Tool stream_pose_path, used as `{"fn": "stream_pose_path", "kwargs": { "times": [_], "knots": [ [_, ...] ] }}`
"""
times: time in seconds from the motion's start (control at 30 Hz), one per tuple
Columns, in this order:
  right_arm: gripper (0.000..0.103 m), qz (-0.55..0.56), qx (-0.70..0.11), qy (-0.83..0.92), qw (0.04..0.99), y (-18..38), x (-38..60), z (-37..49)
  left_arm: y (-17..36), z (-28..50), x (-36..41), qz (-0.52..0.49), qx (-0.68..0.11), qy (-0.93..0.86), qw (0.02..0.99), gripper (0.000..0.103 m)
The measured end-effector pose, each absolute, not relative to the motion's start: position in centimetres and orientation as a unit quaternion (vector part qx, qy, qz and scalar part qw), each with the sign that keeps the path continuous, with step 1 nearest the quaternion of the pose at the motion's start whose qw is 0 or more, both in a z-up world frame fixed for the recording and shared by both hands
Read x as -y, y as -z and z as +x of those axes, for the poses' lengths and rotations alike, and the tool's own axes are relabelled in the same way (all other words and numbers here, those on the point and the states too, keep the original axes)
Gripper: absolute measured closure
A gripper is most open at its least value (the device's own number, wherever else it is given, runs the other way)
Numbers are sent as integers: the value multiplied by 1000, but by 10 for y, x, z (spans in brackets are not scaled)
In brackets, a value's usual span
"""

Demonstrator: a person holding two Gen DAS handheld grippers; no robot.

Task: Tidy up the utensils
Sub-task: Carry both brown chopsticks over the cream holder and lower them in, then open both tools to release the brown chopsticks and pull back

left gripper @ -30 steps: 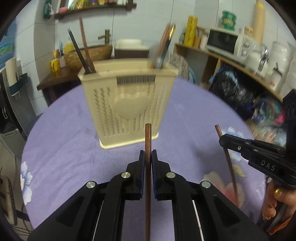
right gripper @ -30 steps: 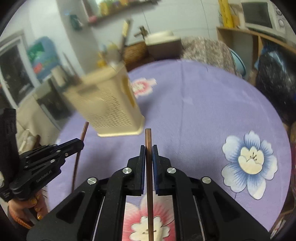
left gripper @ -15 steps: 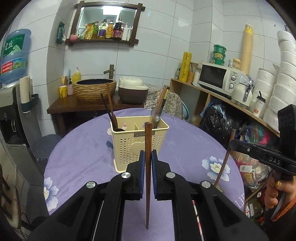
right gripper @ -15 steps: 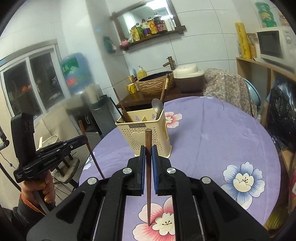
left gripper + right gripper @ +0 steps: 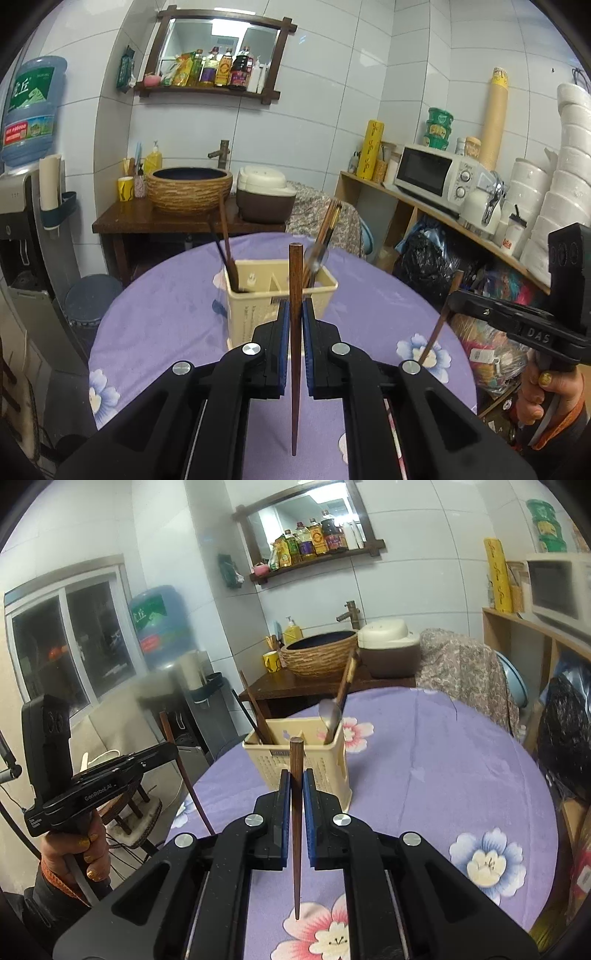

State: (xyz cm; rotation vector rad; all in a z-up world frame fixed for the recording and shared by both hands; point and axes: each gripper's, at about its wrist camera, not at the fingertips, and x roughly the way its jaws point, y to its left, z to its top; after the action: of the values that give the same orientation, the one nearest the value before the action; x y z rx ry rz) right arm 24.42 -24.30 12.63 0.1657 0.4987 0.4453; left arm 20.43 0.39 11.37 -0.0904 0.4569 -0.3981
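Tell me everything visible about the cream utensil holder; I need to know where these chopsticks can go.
The utensil holder is a cream plastic box with slotted sides, a small label near its rim and inner dividers. It stands upright on the purple flowered tablecloth. Dark wooden utensils lean in its left compartment; a metal spoon and chopsticks stand in the right. Neither gripper touches it.

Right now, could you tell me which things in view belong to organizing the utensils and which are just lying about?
Part of the job:
- left gripper, shut on a wooden chopstick
- right gripper, shut on a second chopstick
- cream utensil holder, with a spoon

Just lying about:
- microwave
- rice cooker
- water jug
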Motion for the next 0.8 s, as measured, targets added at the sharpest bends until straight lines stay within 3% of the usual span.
{"fn": "stream_pose_path", "kwargs": {
  "times": [0.3, 0.43, 0.57, 0.8],
  "knots": [
    [95, 70, -168, -206, 961, -245, 227, 295, -226, 247, -5, -69, -146, 188, 969, 95],
    [95, 75, -120, -188, 972, -281, 218, 315, -246, 274, 4, -63, -113, 153, 980, 95],
    [95, 57, -114, -156, 979, -260, 205, 338, -221, 296, 16, -45, -113, 124, 985, 95],
    [95, 58, -177, -130, 974, -171, 200, 371, -139, 321, 23, -33, -173, 100, 979, 95]
  ]
}}
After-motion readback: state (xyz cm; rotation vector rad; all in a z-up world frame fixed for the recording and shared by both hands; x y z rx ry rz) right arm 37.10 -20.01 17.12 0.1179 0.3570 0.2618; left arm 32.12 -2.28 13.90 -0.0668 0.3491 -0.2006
